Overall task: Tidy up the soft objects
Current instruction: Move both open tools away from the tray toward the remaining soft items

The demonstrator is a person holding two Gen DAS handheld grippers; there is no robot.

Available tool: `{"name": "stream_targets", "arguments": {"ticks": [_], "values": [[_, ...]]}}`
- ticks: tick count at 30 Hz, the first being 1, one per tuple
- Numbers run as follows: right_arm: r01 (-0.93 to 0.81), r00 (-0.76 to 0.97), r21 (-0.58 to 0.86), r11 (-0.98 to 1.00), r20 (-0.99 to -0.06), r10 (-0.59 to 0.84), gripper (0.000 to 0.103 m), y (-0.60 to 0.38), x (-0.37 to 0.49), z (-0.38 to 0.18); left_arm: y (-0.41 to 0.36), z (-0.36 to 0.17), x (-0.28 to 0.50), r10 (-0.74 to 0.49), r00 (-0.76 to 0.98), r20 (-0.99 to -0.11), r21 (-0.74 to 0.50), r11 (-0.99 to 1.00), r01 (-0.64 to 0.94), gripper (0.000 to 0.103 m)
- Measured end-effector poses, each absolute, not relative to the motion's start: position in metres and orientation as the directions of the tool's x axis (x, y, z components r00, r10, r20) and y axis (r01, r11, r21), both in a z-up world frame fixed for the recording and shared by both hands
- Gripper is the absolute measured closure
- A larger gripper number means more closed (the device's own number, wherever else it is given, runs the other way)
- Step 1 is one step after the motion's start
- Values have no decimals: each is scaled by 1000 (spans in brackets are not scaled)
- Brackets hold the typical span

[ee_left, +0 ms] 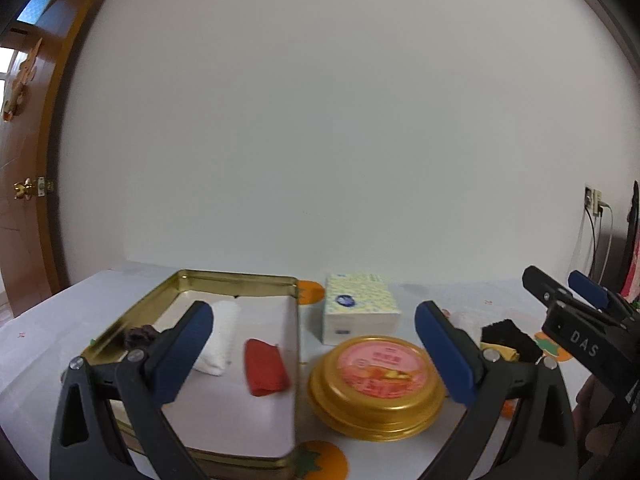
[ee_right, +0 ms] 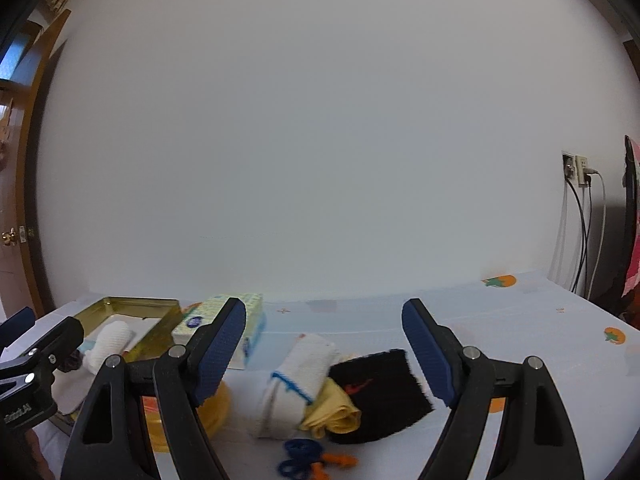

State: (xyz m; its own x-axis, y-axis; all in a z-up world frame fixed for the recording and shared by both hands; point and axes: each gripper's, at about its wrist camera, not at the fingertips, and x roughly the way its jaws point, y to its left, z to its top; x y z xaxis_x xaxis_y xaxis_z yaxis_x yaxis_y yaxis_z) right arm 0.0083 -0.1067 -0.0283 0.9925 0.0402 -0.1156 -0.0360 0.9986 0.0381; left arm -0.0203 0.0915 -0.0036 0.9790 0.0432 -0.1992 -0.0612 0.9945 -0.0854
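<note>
My left gripper (ee_left: 316, 356) is open and empty, hanging over the near end of a gold rectangular tin (ee_left: 236, 278) and a round gold tin (ee_left: 376, 384). Inside the rectangular tin lie a white rolled cloth (ee_left: 220, 336), a red cloth (ee_left: 266, 368) and a dark scrap (ee_left: 140, 334). My right gripper (ee_right: 324, 352) is open too, with nothing in it. On the table beyond it lies a pile: a white rolled towel with blue stitching (ee_right: 296, 384), a yellow cloth (ee_right: 332, 412) and a black cloth (ee_right: 380, 392). A blue hair tie (ee_right: 300, 456) and an orange piece (ee_right: 336, 460) lie nearest.
A tissue pack (ee_left: 360, 308) stands behind the round tin, near the white wall. The table wears a pale cloth with orange fruit prints (ee_right: 500, 281). A wooden door (ee_left: 24, 200) is at the left; sockets and cables (ee_right: 580, 168) hang at the right.
</note>
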Motion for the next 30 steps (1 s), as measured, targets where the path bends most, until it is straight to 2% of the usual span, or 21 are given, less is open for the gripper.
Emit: {"name": "stream_targets", "arguments": {"ticks": [17,23,28,29,30], "values": [[88,982,55,995,-173,-77,21,-170,22,-30,56,-7,-6,-31,968,-248,-68,998,14,1],[104,951,101,989,-300,-70,21,-191,45,-36,46,-11,5,-79,952,-296,-102,993,50,1],[84,922,134,987,-386,-26,21,-204,61,-43,21,-12,5,-107,943,-316,-40,994,99,1],[79,914,146,986,-407,-13,22,-207,64,-45,19,-12,5,-112,942,-317,-31,994,108,1],[76,901,163,984,-434,3,31,-211,68,-48,16,-12,4,-120,941,-317,-25,993,119,1]]}}
